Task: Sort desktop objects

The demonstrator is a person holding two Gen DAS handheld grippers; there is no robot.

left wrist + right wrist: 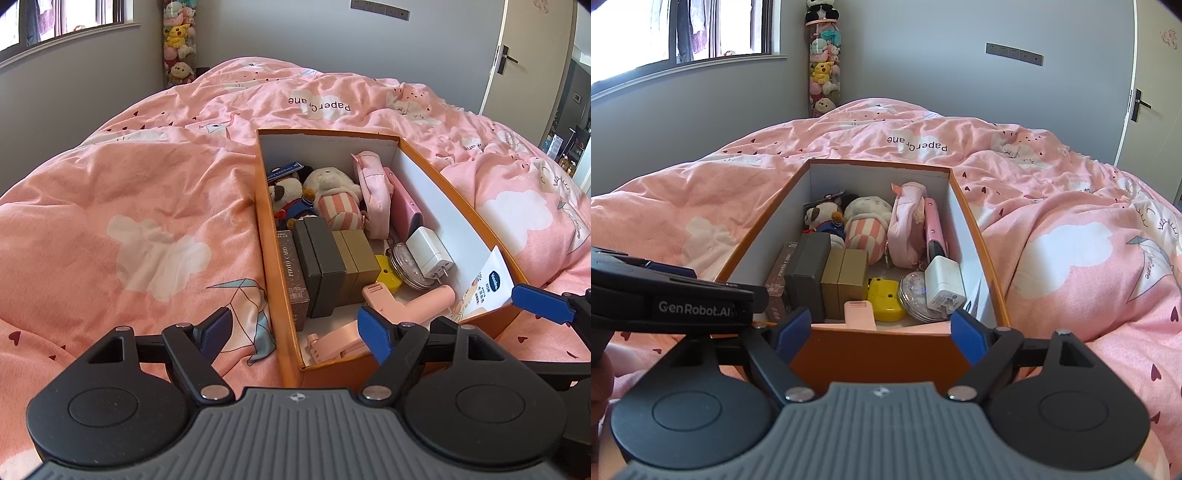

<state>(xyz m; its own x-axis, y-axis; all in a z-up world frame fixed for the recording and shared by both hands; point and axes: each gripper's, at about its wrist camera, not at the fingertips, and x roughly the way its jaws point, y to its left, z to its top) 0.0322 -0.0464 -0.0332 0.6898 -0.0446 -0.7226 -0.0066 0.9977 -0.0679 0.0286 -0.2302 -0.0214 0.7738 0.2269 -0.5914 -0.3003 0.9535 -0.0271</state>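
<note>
An orange cardboard box (275,258) sits on the pink bed and holds soft toys, dark and gold boxes (325,258), a white charger (430,254), a yellow piece (388,275), a pink fan (402,306) and a pink pouch (373,192). My left gripper (295,330) is open and empty at the box's near left corner. My right gripper (881,330) is open and empty at the box's near wall (879,354); one of its blue fingers (541,302) shows at the box's right edge in the left wrist view.
The pink duvet (147,221) spreads all round the box. A column of plush toys (823,74) hangs in the far corner under a window. A door (532,55) stands at the right. The left gripper's body (665,295) crosses the right view's left side.
</note>
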